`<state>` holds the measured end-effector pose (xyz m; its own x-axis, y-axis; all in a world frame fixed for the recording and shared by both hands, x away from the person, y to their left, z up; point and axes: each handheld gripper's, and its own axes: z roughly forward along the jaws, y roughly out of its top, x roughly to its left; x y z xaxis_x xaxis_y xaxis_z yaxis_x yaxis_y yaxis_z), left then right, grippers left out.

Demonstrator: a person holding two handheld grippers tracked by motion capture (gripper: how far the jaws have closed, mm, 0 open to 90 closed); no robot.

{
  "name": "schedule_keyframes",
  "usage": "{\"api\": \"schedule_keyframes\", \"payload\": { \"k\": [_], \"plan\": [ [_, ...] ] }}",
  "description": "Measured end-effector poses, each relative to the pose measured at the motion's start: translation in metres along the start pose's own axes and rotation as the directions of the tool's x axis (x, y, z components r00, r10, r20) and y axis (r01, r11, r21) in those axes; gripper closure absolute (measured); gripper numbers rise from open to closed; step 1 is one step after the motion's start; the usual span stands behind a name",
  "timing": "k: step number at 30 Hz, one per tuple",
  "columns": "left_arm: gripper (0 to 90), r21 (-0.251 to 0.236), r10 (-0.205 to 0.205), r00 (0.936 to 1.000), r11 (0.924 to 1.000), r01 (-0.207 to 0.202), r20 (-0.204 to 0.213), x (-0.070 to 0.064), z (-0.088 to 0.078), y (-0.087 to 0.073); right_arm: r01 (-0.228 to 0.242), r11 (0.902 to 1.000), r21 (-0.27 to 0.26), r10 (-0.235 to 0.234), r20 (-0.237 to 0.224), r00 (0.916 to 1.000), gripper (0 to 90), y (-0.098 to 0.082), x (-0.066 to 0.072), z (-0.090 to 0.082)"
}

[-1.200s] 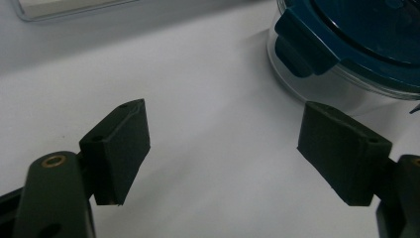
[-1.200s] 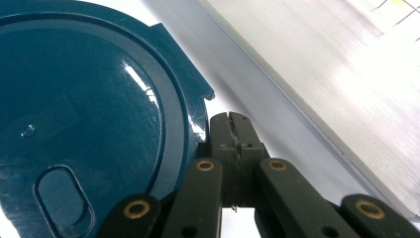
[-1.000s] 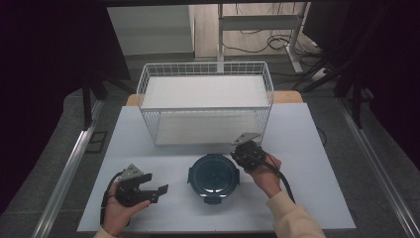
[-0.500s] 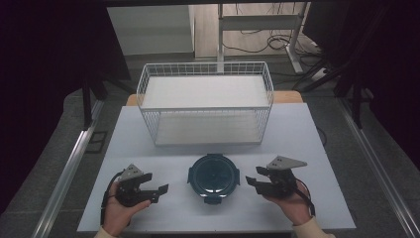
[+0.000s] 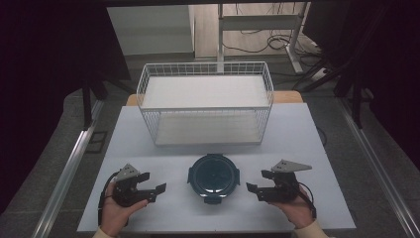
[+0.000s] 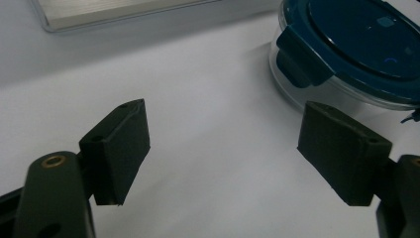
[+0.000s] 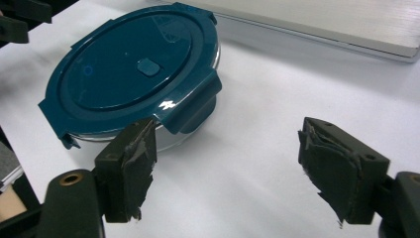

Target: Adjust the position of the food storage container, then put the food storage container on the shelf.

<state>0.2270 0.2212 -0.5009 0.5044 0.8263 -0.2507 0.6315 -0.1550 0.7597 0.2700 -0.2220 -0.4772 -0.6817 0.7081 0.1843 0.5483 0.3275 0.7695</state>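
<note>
The round box (image 5: 213,177) with its blue lid lies on the table (image 5: 148,148) in front of the wire basket (image 5: 205,106), so it is probably best to bring both tools in level from either side of the box and catch its lid tabs squarely. The left tool (image 5: 157,191) stands open and empty just left of the box. The right tool (image 5: 250,190), whose jaws have just been opening, also holds nothing and touches nothing.
</note>
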Motion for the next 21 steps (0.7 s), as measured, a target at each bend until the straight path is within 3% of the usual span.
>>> {"api": "schedule_keyframes", "payload": {
  "k": [11,21],
  "plan": [
    [19.3,-0.024,-0.020,0.9991,0.9995,0.021,0.038,-0.009,-0.002,0.014,-0.058,0.9975,-0.042,0.058,-0.002,0.9983,19.6,0.001,-0.001,-0.003],
    [16.8,-0.004,-0.029,0.9958,0.9996,0.029,0.087,-0.024,0.004,0.036,-0.148,0.9881,-0.041,0.145,-0.067,0.9871,18.5,0.010,-0.002,-0.002]
  ]
}}
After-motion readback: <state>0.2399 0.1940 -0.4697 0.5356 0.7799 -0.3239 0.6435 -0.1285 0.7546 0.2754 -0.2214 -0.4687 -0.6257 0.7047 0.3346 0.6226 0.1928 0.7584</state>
